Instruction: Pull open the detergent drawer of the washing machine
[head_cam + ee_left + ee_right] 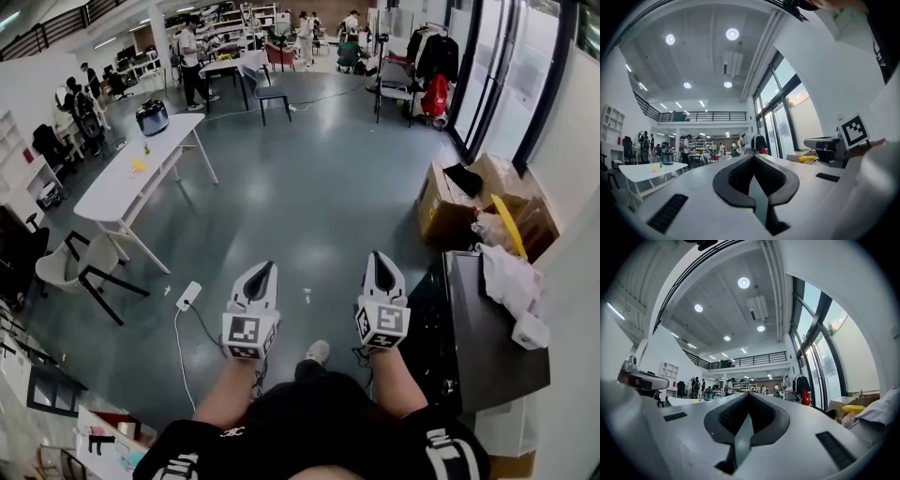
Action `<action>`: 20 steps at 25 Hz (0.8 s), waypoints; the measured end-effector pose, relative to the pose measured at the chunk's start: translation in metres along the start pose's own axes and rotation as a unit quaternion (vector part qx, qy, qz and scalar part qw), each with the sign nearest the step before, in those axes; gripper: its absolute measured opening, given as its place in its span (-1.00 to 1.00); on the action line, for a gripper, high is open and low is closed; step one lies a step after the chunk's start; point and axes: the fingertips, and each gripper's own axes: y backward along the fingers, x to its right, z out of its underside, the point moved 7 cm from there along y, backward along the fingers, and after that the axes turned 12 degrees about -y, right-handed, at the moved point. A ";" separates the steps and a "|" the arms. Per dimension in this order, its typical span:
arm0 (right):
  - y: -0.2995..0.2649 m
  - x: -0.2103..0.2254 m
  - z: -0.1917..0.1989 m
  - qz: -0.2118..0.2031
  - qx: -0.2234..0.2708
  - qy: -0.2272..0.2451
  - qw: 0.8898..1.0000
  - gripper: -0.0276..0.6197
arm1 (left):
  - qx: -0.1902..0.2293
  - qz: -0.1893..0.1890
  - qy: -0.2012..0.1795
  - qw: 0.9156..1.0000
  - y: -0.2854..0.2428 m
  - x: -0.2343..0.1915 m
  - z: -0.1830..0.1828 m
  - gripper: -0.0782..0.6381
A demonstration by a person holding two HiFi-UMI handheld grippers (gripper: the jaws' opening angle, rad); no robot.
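Note:
In the head view my left gripper (pixel 264 269) and right gripper (pixel 380 256) are held side by side above the grey floor, both pointing away from me. Each has its jaws shut with nothing between them. A dark-topped machine (pixel 487 361) stands close at the right, just beside the right gripper, with white cloth (pixel 511 281) lying on it; its front and any drawer are hidden. The left gripper view shows the shut left gripper (pixel 753 156) facing the open hall. The right gripper view shows the shut right gripper (pixel 748 393) facing the same way.
A long white table (pixel 131 178) and a chair (pixel 75 267) stand at the left. A white power strip (pixel 188 296) with its cable lies on the floor near the left gripper. Cardboard boxes (pixel 450 202) sit at the right by the windows. People stand far back.

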 end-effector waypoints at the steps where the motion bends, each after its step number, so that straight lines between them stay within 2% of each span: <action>1: -0.017 0.002 0.002 0.002 0.001 -0.002 1.000 -0.91 | -0.002 0.000 0.000 1.000 -0.014 -0.008 0.004 -0.80; 10: -0.158 0.027 0.012 0.014 -0.003 0.004 1.000 -0.91 | -0.006 0.006 0.017 1.000 -0.147 -0.069 0.029 -0.80; 20: -0.273 0.101 0.018 0.068 -0.001 0.009 0.998 -0.91 | 0.017 0.061 0.018 0.998 -0.312 -0.082 0.039 -0.80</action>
